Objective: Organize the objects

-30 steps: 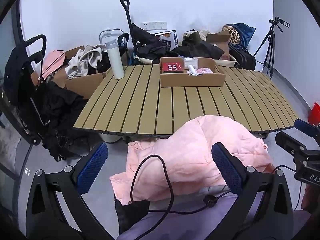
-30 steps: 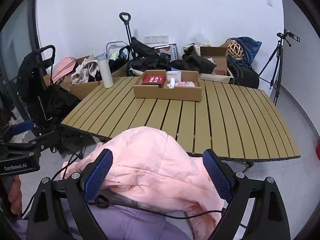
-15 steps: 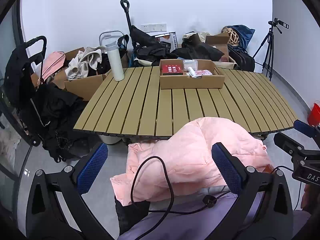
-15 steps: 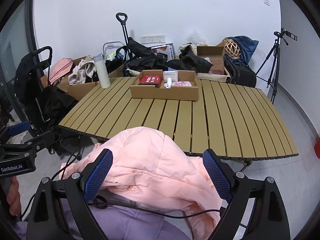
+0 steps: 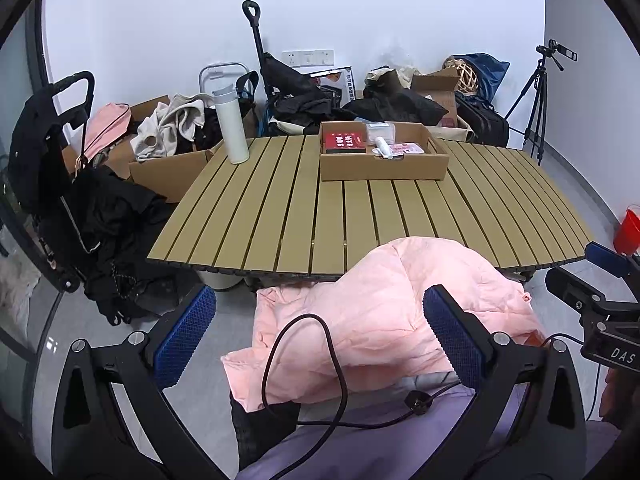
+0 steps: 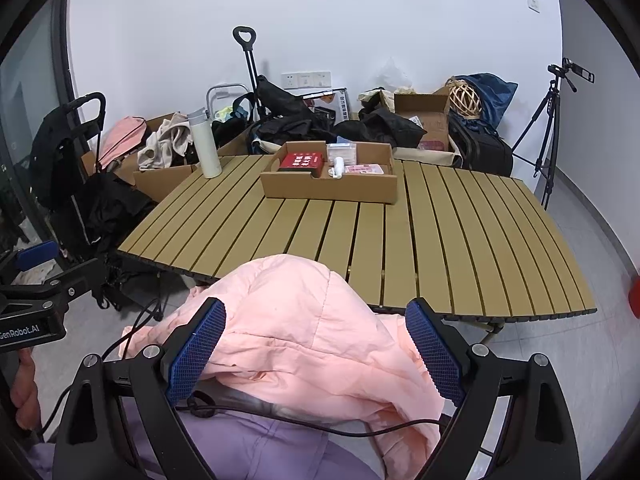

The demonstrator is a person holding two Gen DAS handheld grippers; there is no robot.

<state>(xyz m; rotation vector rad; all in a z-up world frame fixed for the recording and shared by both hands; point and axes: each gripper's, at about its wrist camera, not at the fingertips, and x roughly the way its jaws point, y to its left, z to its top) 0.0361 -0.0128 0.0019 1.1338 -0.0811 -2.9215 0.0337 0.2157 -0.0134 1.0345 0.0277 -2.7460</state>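
Both the left gripper (image 5: 318,334) and right gripper (image 6: 316,352) gape wide, empty, above the puffy pink jacket (image 6: 304,320) just before the slatted olive table (image 6: 440,232).

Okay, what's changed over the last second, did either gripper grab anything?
No grab. The left gripper and right gripper are both open and empty above the pink jacket. The views only drifted slightly, the right one more. The cardboard tray and white bottle stayed put on the slatted table.
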